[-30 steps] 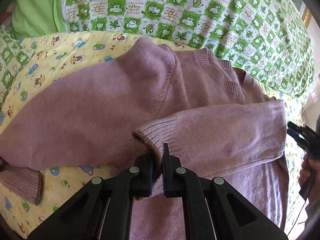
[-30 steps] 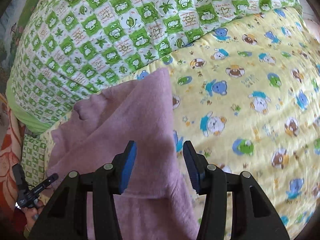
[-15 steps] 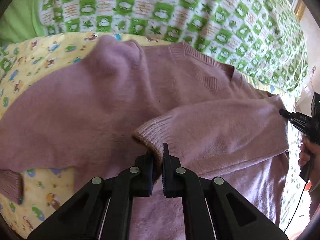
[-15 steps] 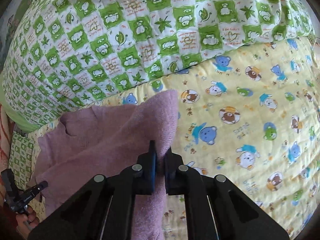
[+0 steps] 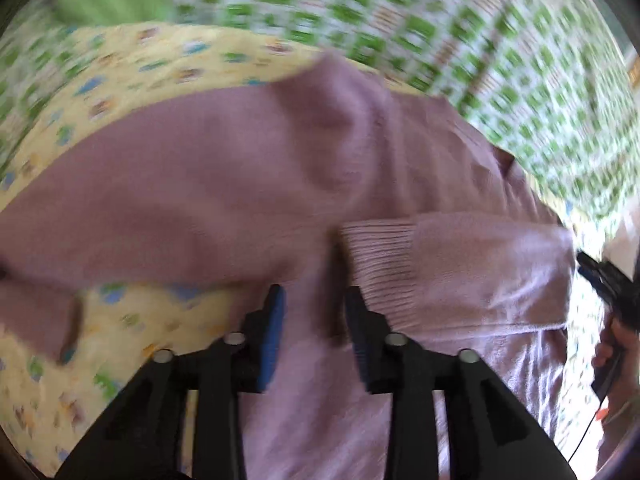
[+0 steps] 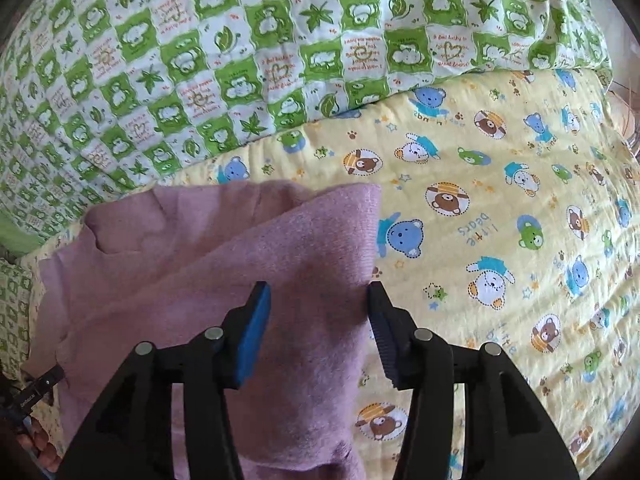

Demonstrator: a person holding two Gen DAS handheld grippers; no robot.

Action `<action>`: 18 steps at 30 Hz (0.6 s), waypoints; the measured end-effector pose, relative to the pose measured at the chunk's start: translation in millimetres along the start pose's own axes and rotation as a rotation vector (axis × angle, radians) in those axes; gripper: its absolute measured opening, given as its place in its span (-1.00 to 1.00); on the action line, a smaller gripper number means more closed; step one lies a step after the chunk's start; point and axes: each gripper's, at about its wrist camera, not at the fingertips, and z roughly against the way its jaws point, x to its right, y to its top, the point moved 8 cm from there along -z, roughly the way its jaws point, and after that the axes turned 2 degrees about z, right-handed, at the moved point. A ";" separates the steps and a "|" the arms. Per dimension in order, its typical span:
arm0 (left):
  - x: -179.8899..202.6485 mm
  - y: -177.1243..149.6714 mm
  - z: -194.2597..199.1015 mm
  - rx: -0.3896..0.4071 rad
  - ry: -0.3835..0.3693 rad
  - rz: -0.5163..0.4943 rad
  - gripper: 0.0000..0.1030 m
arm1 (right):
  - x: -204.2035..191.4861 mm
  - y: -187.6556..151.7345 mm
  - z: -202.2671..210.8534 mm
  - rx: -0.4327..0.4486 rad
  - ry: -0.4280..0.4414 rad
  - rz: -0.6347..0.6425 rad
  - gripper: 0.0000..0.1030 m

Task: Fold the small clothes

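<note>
A small mauve knit sweater (image 5: 248, 184) lies spread on a yellow bear-print quilt (image 5: 132, 320). One sleeve is folded across its chest, and the ribbed cuff (image 5: 380, 256) rests just beyond my left gripper (image 5: 314, 300). That gripper's jaws are opening, with only flat sweater cloth below the gap and nothing pinched. In the right wrist view the sweater's folded side edge (image 6: 320, 248) lies under my right gripper (image 6: 318, 292). Its jaws are opening too; the blue pads (image 6: 256, 320) stand apart over the cloth without pressing it.
A green-and-white checked quilt (image 6: 240, 60) is bunched along the far side. The other gripper and the hand holding it (image 5: 612, 300) show at the right edge of the left wrist view. Bare yellow quilt (image 6: 520, 240) stretches to the right of the sweater.
Left gripper let go of the sleeve cuff and swung, blurring its view. Right gripper shut on the sweater's side edge, then opened again with the fold left lying on the quilt.
</note>
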 end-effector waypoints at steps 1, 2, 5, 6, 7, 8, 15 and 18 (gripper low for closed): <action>-11.9 -0.7 6.6 0.008 0.012 0.033 -0.13 | -4.7 -2.1 9.6 0.014 0.019 0.000 0.00; -28.3 -3.0 14.1 0.018 0.023 0.080 -0.09 | -7.8 -4.5 17.3 0.021 0.041 -0.003 0.00; -81.2 -10.6 32.8 0.039 0.048 0.238 0.12 | -30.8 -19.6 39.5 0.030 0.122 -0.006 0.00; -101.2 -13.4 39.0 0.045 0.064 0.307 0.20 | -39.4 -27.1 47.4 0.026 0.147 0.006 0.00; -119.1 -14.2 43.7 0.058 0.072 0.361 0.20 | -47.3 -33.5 52.6 0.020 0.161 0.017 0.00; -141.6 -17.6 52.9 0.078 0.097 0.440 0.20 | -53.4 -41.2 59.2 0.015 0.174 0.029 0.00; -217.9 -20.3 58.3 0.065 0.271 0.559 0.46 | -87.6 -93.9 74.0 -0.050 0.245 0.037 0.00; -224.6 -6.3 43.4 0.053 0.265 0.530 -0.65 | -95.7 -106.4 70.4 -0.083 0.260 0.018 0.00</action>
